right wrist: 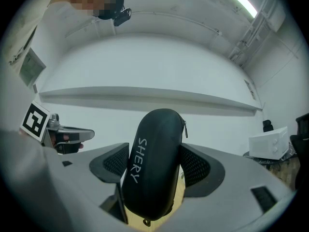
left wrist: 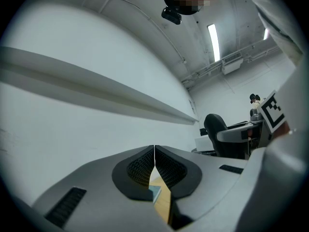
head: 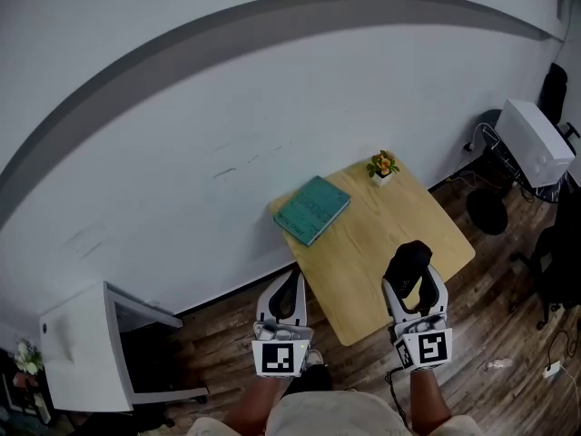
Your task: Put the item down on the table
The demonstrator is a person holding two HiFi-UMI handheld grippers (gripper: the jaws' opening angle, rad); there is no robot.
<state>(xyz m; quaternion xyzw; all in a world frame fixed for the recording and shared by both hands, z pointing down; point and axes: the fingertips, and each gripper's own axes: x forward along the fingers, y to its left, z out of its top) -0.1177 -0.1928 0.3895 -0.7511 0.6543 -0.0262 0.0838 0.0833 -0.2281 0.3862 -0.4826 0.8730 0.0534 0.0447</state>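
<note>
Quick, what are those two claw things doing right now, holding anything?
The left gripper is shut, empty.
The right gripper is shut on a black case.

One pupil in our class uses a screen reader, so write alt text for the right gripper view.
A black zipped case printed SHERY stands nearly upright, clamped between the two jaws of the right tool. A sliver of wooden table shows below it, and a white wall with a grey band fills the background.
</note>
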